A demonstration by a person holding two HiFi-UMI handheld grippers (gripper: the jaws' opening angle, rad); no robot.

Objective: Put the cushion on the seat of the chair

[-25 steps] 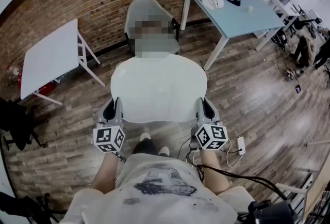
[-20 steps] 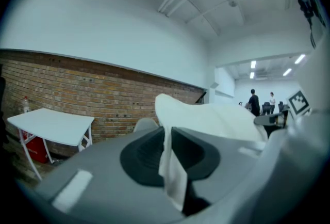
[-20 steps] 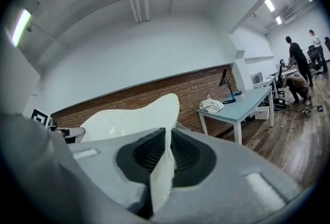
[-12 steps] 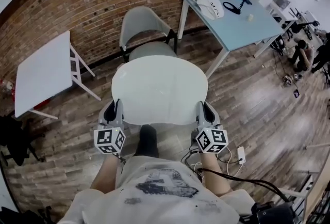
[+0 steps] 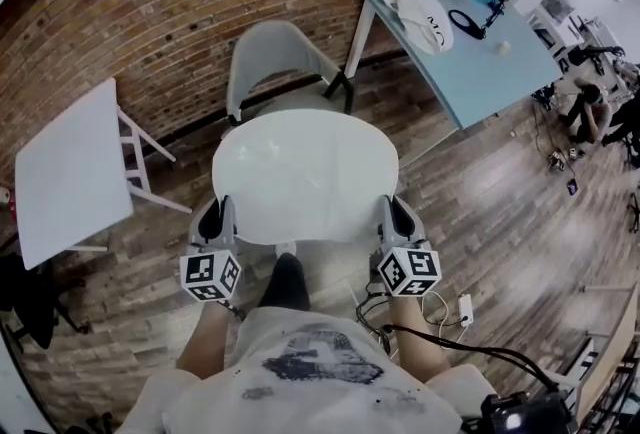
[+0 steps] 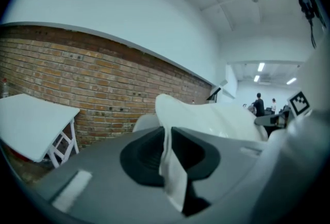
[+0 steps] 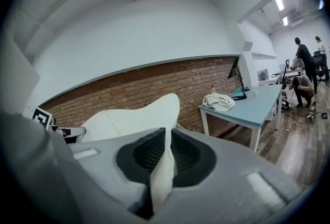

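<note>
A round white cushion (image 5: 305, 177) hangs flat in the air between my two grippers. My left gripper (image 5: 216, 224) is shut on its left edge, and the pinched fabric (image 6: 167, 158) shows between the jaws. My right gripper (image 5: 396, 222) is shut on the right edge of the cushion (image 7: 164, 163). The grey chair (image 5: 268, 57) stands beyond the cushion against the brick wall; the cushion hides most of its seat in the head view.
A white folding table (image 5: 65, 172) stands to the left of the chair. A light-blue table (image 5: 470, 47) with a white bag (image 5: 425, 7) and a lamp is at the right. Cables and a power strip (image 5: 462, 307) lie on the wooden floor. People are at the far right.
The cushion and both grippers have come closer to the chair, which now sits nearer in the head view. Both grips have stayed the same.
</note>
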